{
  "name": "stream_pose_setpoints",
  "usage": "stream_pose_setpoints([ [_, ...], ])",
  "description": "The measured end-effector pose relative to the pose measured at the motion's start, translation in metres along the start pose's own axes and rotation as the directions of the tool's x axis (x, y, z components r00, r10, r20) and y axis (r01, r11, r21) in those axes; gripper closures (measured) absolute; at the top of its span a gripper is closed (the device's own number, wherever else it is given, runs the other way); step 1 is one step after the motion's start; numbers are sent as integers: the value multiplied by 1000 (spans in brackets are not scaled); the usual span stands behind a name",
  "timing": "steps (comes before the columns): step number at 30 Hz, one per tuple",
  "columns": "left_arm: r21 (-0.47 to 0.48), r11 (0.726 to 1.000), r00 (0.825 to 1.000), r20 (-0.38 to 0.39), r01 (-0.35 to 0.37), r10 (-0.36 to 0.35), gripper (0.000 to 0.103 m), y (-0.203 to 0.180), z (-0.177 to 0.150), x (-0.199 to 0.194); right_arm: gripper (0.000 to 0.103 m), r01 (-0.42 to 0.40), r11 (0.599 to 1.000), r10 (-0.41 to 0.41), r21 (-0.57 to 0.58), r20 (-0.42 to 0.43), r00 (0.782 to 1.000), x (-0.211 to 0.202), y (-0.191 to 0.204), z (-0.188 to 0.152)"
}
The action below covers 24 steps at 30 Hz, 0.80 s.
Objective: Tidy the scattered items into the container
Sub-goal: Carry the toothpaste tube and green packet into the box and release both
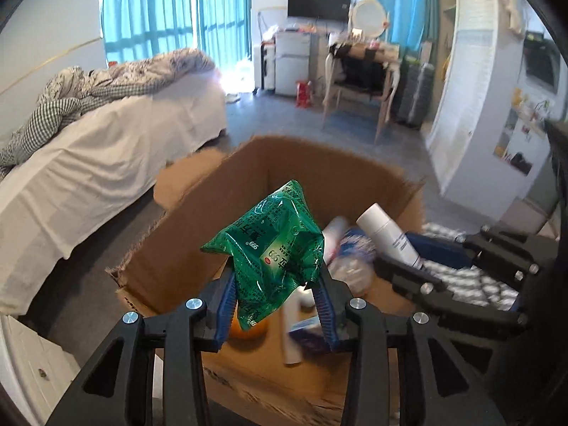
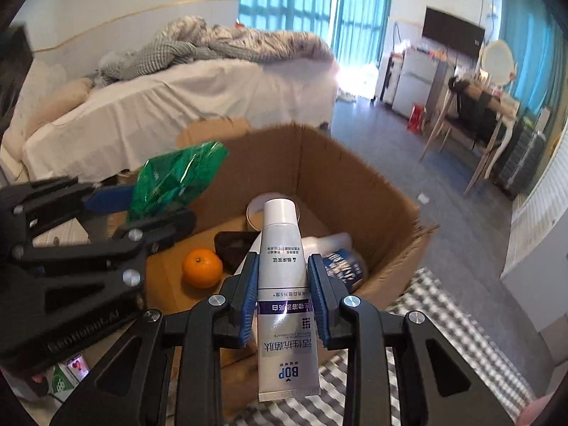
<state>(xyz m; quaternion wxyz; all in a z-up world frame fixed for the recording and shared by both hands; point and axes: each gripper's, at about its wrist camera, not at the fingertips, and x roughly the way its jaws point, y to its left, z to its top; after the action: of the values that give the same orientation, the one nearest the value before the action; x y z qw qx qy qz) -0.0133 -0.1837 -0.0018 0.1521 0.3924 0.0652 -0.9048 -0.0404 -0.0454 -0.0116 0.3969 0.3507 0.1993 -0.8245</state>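
Left gripper (image 1: 275, 291) clamped on green sachet pack (image 1: 273, 248), right gripper (image 2: 282, 284) clamped on white toothpaste tube (image 2: 280, 284), both above the cardboard box (image 2: 355, 163); risk: crowded grippers collide on release, or tube strikes orange (image 2: 202, 268).

The green packet (image 1: 273, 248) carries the number "999", upside down in the left wrist view, while the white tube (image 2: 284, 284) reads "BOP" near its crimped end, its smaller Chinese print too small to read reliably.
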Motion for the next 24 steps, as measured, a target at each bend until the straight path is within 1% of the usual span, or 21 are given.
stream_pose_setpoints([
  [2,-7,1000,999,-39,5,-5,56,4,-4,18,75,2,1000,-1,10,-40,999,20,-5,-3],
  [3,-16,1000,998,-63,5,-6,51,5,-6,27,73,5,1000,-4,20,-54,999,25,-7,-4],
  [4,-26,1000,996,-86,0,-2,43,7,-8,34,64,13,999,-10,42,-70,998,29,-12,-6],
  [5,-43,999,994,-106,-6,1,39,10,-9,37,55,11,998,-7,62,-77,997,29,-16,-8],
  [6,-71,997,993,-119,-5,-3,27,15,-10,37,55,1,997,4,71,-72,997,26,-18,-10],
  [7,-96,995,992,-127,3,-15,17,19,-9,35,52,-15,997,20,81,-57,998,21,-21,-11],
  [8,-114,993,992,-125,18,-33,14,21,-9,31,45,-16,996,20,90,-43,999,15,-24,-12],
  [9,-120,992,992,-115,34,-48,9,22,-7,26,41,-8,995,11,96,-29,1000,8,-26,-12],
  [10,-115,992,993,-101,44,-56,6,21,-6,20,30,16,995,-15,99,-9,1000,-2,-29,-13],
  [11,-100,994,995,-83,50,-59,4,18,-5,14,26,51,994,-53,98,22,998,-15,-33,-15],
  [12,-81,995,996,-68,53,-59,3,15,-3,8,26,73,992,-79,99,55,995,-29,-37,-17],
  [15,-26,996,996,-30,89,-90,2,-3,-1,-11,22,87,988,-100,125,106,989,-66,-55,-26],
  [17,19,993,993,-9,118,-118,2,-21,-2,-26,19,113,985,-127,131,110,986,-90,-68,-40],
  [19,68,986,989,8,150,-151,0,-42,-5,-40,19,145,981,-159,127,106,982,-112,-80,-55],
  [22,166,964,977,15,209,-214,0,-77,-14,-57,18,194,972,-206,130,88,975,-138,-93,-82],
  [24,229,947,972,6,226,-234,0,-102,-22,-63,15,191,973,-200,126,60,978,-151,-99,-107],
])
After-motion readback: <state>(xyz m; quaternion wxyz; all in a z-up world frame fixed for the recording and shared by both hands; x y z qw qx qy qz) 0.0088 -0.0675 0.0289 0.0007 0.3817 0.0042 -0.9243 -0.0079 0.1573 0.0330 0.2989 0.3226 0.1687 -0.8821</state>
